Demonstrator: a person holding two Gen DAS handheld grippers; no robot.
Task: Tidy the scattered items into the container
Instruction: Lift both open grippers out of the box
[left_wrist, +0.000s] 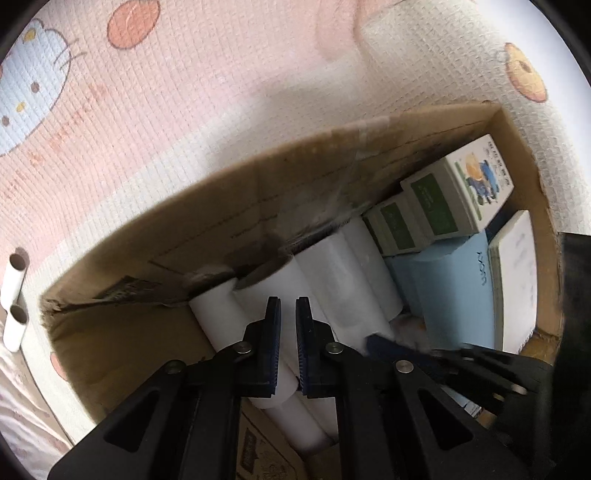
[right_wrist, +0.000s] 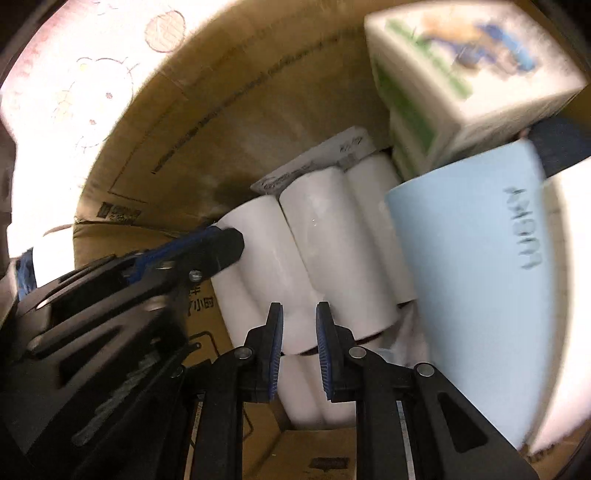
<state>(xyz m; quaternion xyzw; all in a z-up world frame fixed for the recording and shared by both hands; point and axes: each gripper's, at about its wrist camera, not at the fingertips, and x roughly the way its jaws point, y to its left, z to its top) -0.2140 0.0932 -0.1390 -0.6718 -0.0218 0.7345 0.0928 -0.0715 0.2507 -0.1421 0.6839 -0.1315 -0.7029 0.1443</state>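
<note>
A brown cardboard box (left_wrist: 288, 192) holds several white rolls (left_wrist: 340, 273), a pale blue box (left_wrist: 454, 295), green-and-white cartons (left_wrist: 454, 199) and a white book (left_wrist: 517, 277). My left gripper (left_wrist: 288, 306) hangs inside the box over the rolls, jaws a narrow gap apart, holding nothing. My right gripper (right_wrist: 299, 314) is also inside the box (right_wrist: 221, 122), over the rolls (right_wrist: 317, 251), jaws slightly apart and empty. The pale blue box (right_wrist: 476, 280) and a carton (right_wrist: 469, 66) sit to its right. The left gripper's fingers (right_wrist: 218, 247) show at its left.
Two white rolls (left_wrist: 14, 295) lie on the patterned pink play mat (left_wrist: 184, 110) outside the box's left corner. The right gripper's body (left_wrist: 480, 365) crosses the lower right of the left wrist view. A printed leaflet (right_wrist: 317, 162) lies behind the rolls.
</note>
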